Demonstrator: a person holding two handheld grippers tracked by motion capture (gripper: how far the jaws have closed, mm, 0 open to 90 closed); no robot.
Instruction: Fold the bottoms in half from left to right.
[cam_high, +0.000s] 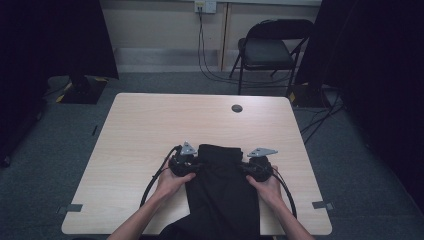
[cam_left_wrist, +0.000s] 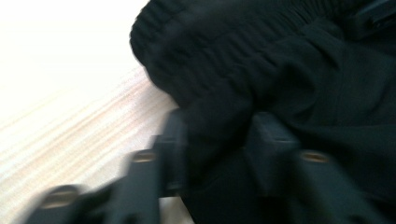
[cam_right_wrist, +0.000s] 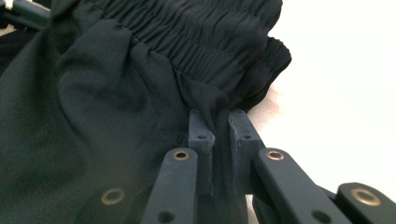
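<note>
A black garment (cam_high: 222, 195) with a gathered elastic waistband lies on the near middle of the light wooden table (cam_high: 150, 125) and hangs over its front edge. My left gripper (cam_high: 197, 165) sits at the waistband's left corner; in the blurred left gripper view its jaws (cam_left_wrist: 217, 135) hold a bunched fold of the garment (cam_left_wrist: 299, 70). My right gripper (cam_high: 245, 167) is at the right corner. In the right gripper view it (cam_right_wrist: 218, 123) is shut on a thin fold of the garment (cam_right_wrist: 93, 93) just below the waistband. A hand holds each gripper.
A round cable hole (cam_high: 237, 108) is set in the far part of the tabletop. A black folding chair (cam_high: 267, 50) stands beyond the table, with cables on the floor near it. Dark curtains hang at both sides. Tape marks (cam_high: 322, 205) sit at the near corners.
</note>
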